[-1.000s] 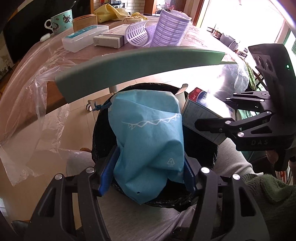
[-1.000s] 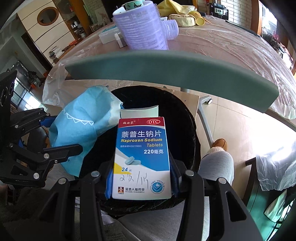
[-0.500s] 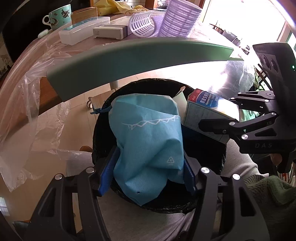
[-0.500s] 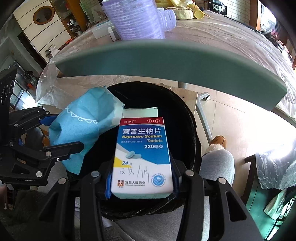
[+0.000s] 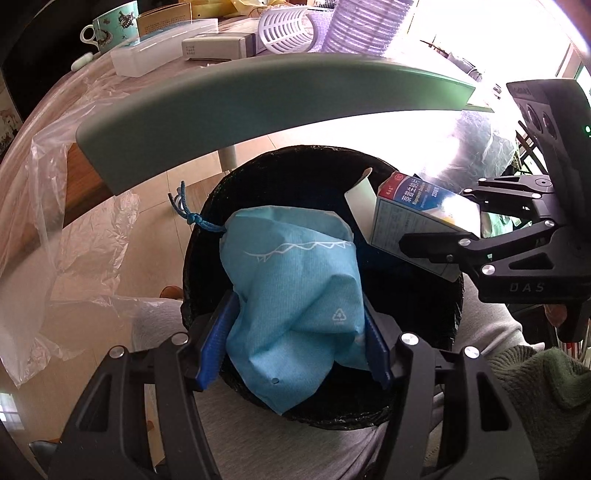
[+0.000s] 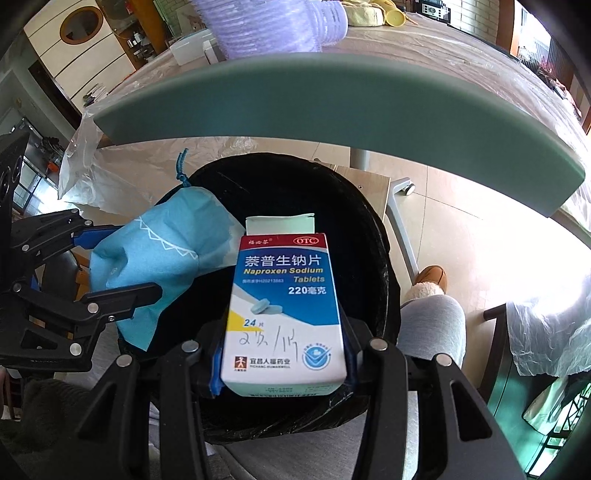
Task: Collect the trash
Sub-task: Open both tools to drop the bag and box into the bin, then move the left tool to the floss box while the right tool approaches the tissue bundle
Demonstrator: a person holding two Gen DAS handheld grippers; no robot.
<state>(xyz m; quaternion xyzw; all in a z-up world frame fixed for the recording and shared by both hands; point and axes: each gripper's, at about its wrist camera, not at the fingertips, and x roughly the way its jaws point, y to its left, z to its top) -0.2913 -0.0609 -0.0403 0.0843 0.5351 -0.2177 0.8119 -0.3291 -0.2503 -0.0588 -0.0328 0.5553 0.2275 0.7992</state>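
Observation:
A round black-lined trash bin [image 5: 295, 173] [image 6: 373, 236] stands below the table edge, between a person's knees. My left gripper [image 5: 295, 343] is shut on a crumpled light-blue drawstring bag [image 5: 295, 291] and holds it over the bin's mouth. That bag [image 6: 155, 251] also shows at the left of the right wrist view. My right gripper [image 6: 282, 365] is shut on a blue-and-white tablet box [image 6: 284, 314] with its top flap open, also above the bin. The box [image 5: 413, 229] appears at the right in the left wrist view, clamped in the right gripper [image 5: 454, 236].
A grey-green table edge [image 5: 258, 92] [image 6: 332, 99] arches just beyond the bin. On the plastic-covered table stand a mug [image 5: 110, 26], a clear case [image 5: 159, 51], a white box [image 5: 218, 48] and purple baskets [image 6: 266, 26]. The person's leg and slipper [image 6: 428, 284] are right of the bin.
Both grippers have crept slightly lower and closer to the bin with their loads; the table edge sits higher in both views. Grips are unchanged.

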